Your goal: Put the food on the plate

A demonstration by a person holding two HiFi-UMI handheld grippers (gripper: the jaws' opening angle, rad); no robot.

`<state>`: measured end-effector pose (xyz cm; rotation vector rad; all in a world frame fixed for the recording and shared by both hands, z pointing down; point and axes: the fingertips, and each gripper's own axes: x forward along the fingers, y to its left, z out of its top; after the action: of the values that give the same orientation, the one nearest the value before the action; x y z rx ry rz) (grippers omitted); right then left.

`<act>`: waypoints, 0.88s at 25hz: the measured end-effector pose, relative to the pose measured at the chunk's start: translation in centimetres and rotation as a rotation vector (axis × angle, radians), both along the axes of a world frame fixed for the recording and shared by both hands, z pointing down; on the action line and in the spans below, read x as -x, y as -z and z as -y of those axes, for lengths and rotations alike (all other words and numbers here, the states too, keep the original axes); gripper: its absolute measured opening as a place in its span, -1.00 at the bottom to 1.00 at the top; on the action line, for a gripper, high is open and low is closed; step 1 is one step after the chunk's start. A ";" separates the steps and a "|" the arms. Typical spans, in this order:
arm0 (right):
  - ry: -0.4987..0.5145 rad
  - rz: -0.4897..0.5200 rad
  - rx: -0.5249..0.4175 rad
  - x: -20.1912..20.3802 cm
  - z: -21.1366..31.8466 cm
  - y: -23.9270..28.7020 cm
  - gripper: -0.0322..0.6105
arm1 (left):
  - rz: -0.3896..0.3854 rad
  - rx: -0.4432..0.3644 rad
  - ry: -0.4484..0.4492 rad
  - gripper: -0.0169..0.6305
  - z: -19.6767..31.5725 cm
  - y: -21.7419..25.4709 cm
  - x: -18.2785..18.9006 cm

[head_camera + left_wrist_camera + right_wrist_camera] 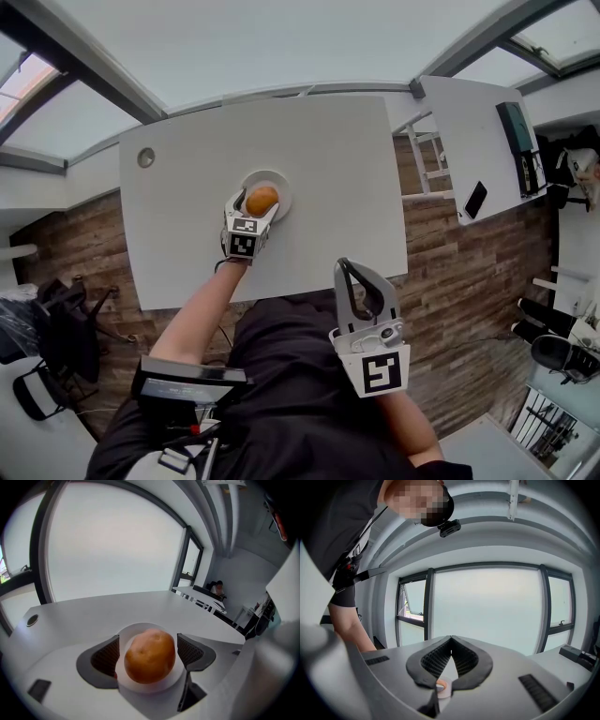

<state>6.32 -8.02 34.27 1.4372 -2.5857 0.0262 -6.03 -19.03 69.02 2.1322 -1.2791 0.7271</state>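
A round orange-brown food piece (262, 199) rests on a small white plate (279, 181) in the middle of the white table (328, 150). My left gripper (255, 208) stands open around it. In the left gripper view the food (150, 656) lies between the two dark pads (105, 656), and a thin strip of plate (140, 629) shows on each side of it. My right gripper (343, 264) is shut and empty, held near the person's torso off the table's front edge. In the right gripper view its fingertips (451, 639) meet and point towards a window.
A round grommet (145, 157) sits near the table's far left corner. A second white table (469, 131) at the right carries a phone (475, 199) and a dark device (517, 131). Chairs and wooden floor surround the tables.
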 end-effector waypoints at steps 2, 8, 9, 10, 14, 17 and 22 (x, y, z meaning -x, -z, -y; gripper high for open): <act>0.001 -0.001 -0.002 -0.1 -0.1 0.0 -0.88 | -0.002 -0.009 -0.001 0.20 -0.1 0.1 0.0; 0.007 0.012 -0.010 0.1 -0.6 0.3 -0.88 | -0.008 -0.026 0.001 0.20 -0.9 0.9 0.1; 0.010 0.013 -0.010 0.2 -0.7 0.3 -0.88 | -0.011 -0.038 0.005 0.20 -0.9 1.2 0.2; 0.015 0.015 -0.011 0.3 -0.8 0.4 -0.88 | -0.013 -0.045 0.008 0.20 -1.0 1.6 0.2; 0.036 0.024 -0.017 0.6 -1.2 0.6 -0.88 | -0.029 -0.076 0.019 0.20 -1.4 3.1 0.0; 0.054 0.032 -0.022 0.8 -1.3 0.7 -0.88 | -0.042 -0.108 0.038 0.20 -1.5 4.6 0.0; 0.085 0.044 -0.030 1.3 -1.9 1.1 -0.88 | -0.062 -0.175 0.076 0.20 -2.3 7.2 0.2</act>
<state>5.00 -6.07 33.19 1.3501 -2.6910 0.0075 -6.21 -16.72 61.85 2.2112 -1.4274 0.5311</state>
